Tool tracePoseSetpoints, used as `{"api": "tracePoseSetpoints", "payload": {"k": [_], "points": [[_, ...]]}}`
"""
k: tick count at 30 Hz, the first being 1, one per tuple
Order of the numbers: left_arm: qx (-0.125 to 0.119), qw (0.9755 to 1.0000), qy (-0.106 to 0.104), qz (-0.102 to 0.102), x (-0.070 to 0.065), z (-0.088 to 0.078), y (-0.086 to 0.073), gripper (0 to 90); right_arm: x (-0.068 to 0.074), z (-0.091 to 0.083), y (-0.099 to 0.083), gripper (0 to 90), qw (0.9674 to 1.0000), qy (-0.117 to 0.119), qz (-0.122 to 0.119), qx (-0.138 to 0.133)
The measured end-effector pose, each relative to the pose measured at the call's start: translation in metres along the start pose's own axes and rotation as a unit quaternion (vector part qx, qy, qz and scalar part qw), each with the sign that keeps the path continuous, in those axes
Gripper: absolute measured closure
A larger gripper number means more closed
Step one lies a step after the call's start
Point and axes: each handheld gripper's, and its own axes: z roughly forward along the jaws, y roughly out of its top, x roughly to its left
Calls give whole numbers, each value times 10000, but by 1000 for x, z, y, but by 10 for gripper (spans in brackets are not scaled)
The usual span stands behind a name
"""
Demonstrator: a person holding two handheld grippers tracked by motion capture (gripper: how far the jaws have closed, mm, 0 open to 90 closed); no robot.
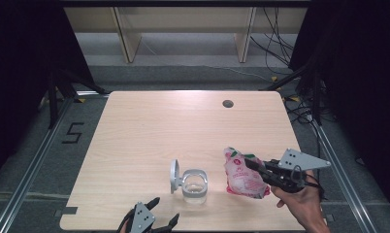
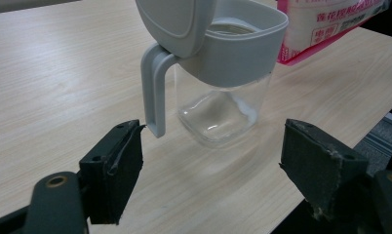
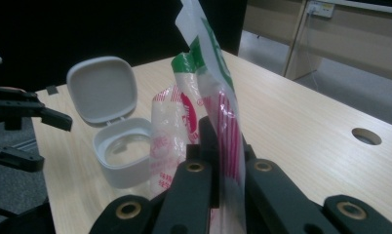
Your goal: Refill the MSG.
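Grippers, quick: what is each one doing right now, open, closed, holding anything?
Left gripper: open, fingers apart, holding nothing, facing the clear jar.
Right gripper: closed on the pink and white bag.

A clear jar [image 1: 195, 186] with its grey lid [image 1: 174, 175] flipped open stands beside a pink-white bag [image 1: 242, 174].

Counter [image 1: 149, 131]: pale wood-grain laminate, smooth, matt. Ahead of the left hand-held gripper [image 2: 211, 170], whose pads [image 2: 126, 161] are matt black with frayed edges, a jar [image 2: 223, 105] of clear glossy glass with a matt grey plastic collar and lid [image 2: 174, 19]. Pinched in the right hand-held gripper [image 3: 218, 161]: a crinkled, glossy plastic-film bag [image 3: 208, 97], printed pink, white and green.
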Motion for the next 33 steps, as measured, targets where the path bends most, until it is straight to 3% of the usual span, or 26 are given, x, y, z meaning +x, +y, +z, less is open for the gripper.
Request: {"api": "tracePoseSetpoints", "payload": {"k": [3, 4, 5, 7, 8, 9, 11, 13, 16, 19, 20, 21, 22, 23, 24, 25, 30, 31, 33], "points": [[39, 10000, -56, -1, -4, 3, 0, 225, 2, -6, 7, 900, 9998, 109, 129, -103], [61, 9999, -77, 105, -4, 3, 1, 225, 1, -6, 9, 900, 9997, 126, -6, -199], [61, 9996, -151, 238, -6, 5, 1, 225, 5, -9, 13, 900, 9996, 169, 137, -153], [27, 9996, -164, 221, -8, 7, 1, 226, 6, -10, 15, 900, 9997, 157, 92, -162], [42, 9995, -211, 225, -10, 8, 1, 226, 6, -11, 18, 900, 9998, 145, -54, -161], [39, 9997, -183, 143, -13, 10, 1, 227, 9, -12, 20, 900, 9997, 236, 19, -96], [71, 9989, -323, 333, -18, 17, 1, 228, 14, -13, 25, 900, 9995, 317, 15, -42], [75, 9990, -366, 242, -23, 21, 0, 228, 14, -13, 26, 900, 9991, 421, -14, -18], [105, 9985, -467, 268, -28, 25, 1, 229, 18, -16, 30, 900, 9985, 541, 28, -31], [82, 9980, -532, 343, -32, 27, 3, 231, 22, -17, 31, 900, 9973, 666, 131, -285], [60, 9983, -486, 306, -34, 27, 3, 231, 21, -18, 32, 900, 9964, 799, 52, -287], [62, 9984, -458, 320, -34, 27, 3, 233, 24, -18, 33, 900, 9968, 709, 165, -326], [25, 9977, -495, 464, -33, 27, 4, 234, 24, -18, 34, 900, 9963, 793, 76, -318], [-46, 9982, -511, 308, -34, 28, 4, 236, 25, -18, 35, 900, 9961, 834, 121, -278], [-56, 9974, -541, 473, -33, 28, 5, 238, 26, -18, 36, 900, 9960, 827, 87, -320], [-110, 9984, -486, 286, -36, 29, 4, 239, 27, -19, 37, 900, 9964, 792, 65, -299], [-242, 9974, -577, 346, -41, 34, 6, 273, 29, -20, 40, 900, 9965, 771, 45, -328], [-250, 9976, -540, 345, -43, 35, 6, 298, 29, -20, 41, 900, 9960, 839, 43, -296], [-337, 9965, -601, 478, -44, 39, 8, 378, 29, -22, 41, 900, 9969, 734, 44, -296]]}}
